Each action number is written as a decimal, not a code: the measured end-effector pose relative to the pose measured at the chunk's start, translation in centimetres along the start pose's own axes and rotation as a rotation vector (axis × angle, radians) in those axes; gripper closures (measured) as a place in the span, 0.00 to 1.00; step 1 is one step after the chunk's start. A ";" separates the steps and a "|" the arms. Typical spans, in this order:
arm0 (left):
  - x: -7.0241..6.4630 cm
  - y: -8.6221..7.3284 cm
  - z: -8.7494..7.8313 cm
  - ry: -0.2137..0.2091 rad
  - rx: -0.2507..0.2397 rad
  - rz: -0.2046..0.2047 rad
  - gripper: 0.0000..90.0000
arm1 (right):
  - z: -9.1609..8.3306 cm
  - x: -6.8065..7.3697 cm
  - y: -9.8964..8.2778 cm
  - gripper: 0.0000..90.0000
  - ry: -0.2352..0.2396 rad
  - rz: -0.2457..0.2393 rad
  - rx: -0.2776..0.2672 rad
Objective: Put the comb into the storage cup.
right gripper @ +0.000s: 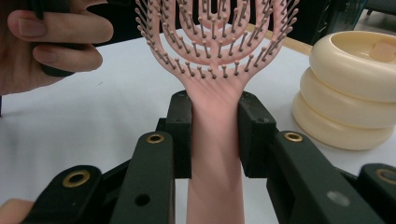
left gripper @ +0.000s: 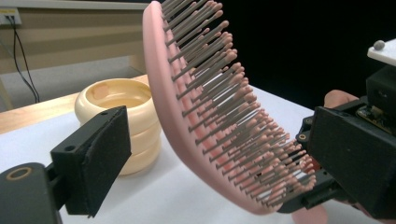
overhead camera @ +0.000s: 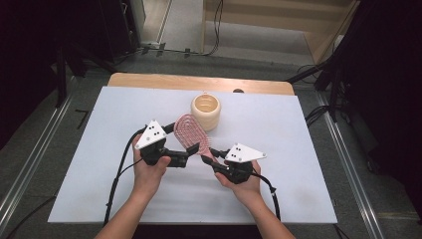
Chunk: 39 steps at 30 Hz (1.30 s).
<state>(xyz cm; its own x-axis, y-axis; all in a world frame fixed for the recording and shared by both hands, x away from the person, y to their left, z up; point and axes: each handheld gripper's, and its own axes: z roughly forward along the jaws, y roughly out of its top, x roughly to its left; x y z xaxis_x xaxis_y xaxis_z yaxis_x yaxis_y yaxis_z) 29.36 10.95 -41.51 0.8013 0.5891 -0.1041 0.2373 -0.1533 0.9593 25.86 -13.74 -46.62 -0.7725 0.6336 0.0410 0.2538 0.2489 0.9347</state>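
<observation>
We judge the handover done: our right hand-held gripper (right gripper: 215,135) clamps the pink hairbrush (overhead camera: 189,132) by its handle above the bench (overhead camera: 298,189), the left hand-held gripper (overhead camera: 185,158) stands open beside it, and next comes lowering it into the cream cup (overhead camera: 206,111).

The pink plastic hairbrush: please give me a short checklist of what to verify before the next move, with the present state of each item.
1. Right gripper jaws clamp the handle of the pink plastic hairbrush: ok.
2. Left gripper jaws stand open and off the brush: ok; one pad sits behind the brush head in the left gripper view.
3. Brush head is lifted off the white table sheet: ok.
4. Cream ribbed ring-shaped cup stands upright: ok.
5. Gap between brush head and cup: cannot tell; they overlap in the high view.
6. Cup is empty inside: cannot tell.
</observation>
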 end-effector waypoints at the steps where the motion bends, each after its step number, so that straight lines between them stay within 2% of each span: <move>1: 0.0 0.0 0.1 -0.003 -0.002 -0.003 0.07 | 0.0 0.0 0.0 0.76 0.001 -0.002 -0.002; 10: -0.2 0.2 0.6 0.020 0.011 -0.054 0.16 | 0.0 0.4 0.1 0.76 0.003 -0.014 -0.015; 15: -0.3 0.3 0.8 0.021 0.020 -0.065 0.20 | 0.0 0.5 0.1 0.76 -0.004 -0.021 -0.017; 24: -0.7 0.6 1.2 -0.004 0.017 -0.067 0.38 | 0.0 0.6 0.0 0.76 -0.013 -0.028 -0.027; 31: -0.5 0.7 1.2 -0.038 0.015 -0.105 0.50 | 0.0 0.7 -0.1 0.76 -0.020 -0.038 -0.030; 39: 0.0 0.8 1.2 -0.073 0.022 -0.136 0.56 | 0.1 0.7 -0.2 0.76 -0.028 -0.043 -0.033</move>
<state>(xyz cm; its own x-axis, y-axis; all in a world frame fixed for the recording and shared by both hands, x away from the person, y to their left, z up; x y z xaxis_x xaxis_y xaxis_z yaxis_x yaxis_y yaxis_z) 30.21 9.86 -41.01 0.7982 0.5469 -0.2525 0.3581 -0.0938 0.9290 25.31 -13.28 -46.80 -0.7658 0.6430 -0.0087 0.2013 0.2524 0.9465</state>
